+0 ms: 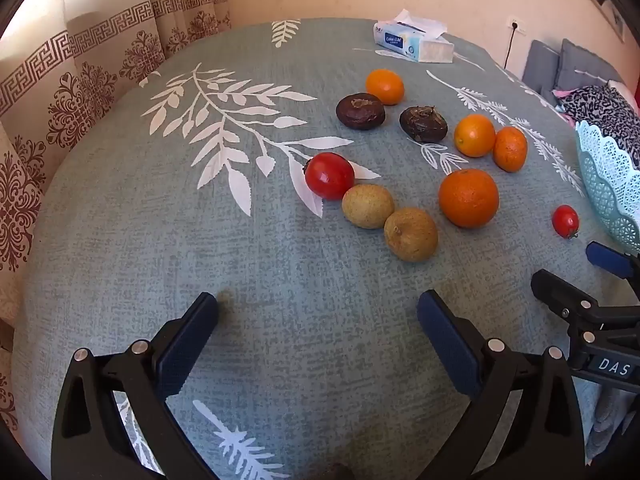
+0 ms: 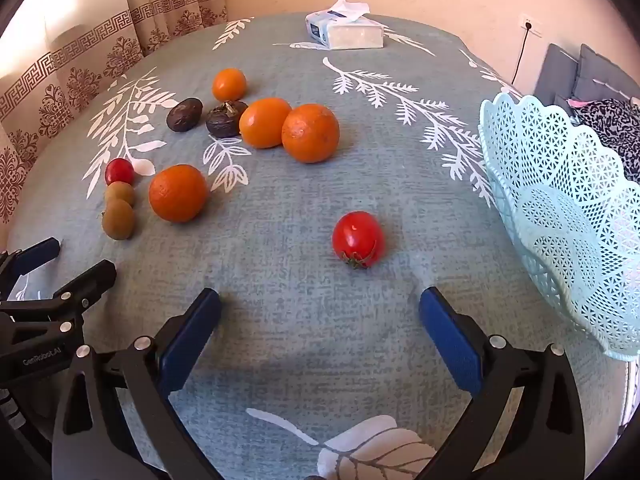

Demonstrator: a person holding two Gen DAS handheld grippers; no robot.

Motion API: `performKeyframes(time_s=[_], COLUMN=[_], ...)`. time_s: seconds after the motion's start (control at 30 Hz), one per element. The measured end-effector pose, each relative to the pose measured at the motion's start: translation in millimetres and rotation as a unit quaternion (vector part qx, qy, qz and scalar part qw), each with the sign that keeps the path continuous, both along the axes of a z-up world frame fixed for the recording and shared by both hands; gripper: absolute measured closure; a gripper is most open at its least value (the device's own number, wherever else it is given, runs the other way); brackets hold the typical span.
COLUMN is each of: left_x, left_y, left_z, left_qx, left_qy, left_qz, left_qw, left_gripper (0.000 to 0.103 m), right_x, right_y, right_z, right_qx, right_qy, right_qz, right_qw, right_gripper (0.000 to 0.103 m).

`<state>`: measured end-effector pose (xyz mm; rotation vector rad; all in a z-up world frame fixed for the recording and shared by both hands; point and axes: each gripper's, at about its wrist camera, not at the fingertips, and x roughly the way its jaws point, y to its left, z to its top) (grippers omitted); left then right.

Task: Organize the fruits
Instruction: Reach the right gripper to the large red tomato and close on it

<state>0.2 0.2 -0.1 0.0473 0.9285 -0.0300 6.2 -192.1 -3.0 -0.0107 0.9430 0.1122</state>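
"DAS" marks the right claw (image 1: 560, 268), "GenRobot.AI" the left claw (image 2: 86, 260).

A matt, coarsely woven tablecloth (image 2: 304, 312) covers the table. The red tomato (image 2: 357, 239) has glossy, smooth skin with a bright highlight. The oranges (image 2: 310, 132) look dimpled with a slight sheen. Two tan fruits (image 1: 410, 233) appear dull and rough; two dark brown fruits (image 1: 360, 111) look wrinkled and matt. The pale blue basket (image 2: 560, 216) is perforated plastic lacework. The tissue pack (image 1: 414, 42) has shiny plastic wrapping.
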Motion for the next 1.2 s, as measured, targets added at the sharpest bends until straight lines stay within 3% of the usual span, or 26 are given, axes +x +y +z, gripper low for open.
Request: performKeyframes(time_s=[0.53,1.0,1.2], left_x=[-0.3,-1.2,-0.8], left_y=[-1.9,10.9,18.2], left_z=[-0.7,7.3,9.1], left_qx=[0.003,-0.031,-0.044], left_qy=[-0.006,-0.018,-0.023], left_qz=[-0.003,0.008,0.025], left_qw=[1.0,0.9993,0.9984], left_gripper=[0.005,0.005,0.005], right_x=[-1.0,-4.2,-1.4], right_y=[-6.9,-24.9,-24.3], right_z=[1.4,10.9,17.5], right_qx=[0.02,0.09,0.086], right_qy=[-0.006,-0.026,-0.039], right_qz=[0.0,-0.019,-0.02], right_qw=[1.0,0.995,0.995], right_gripper=[0.002,0.002,0.003])
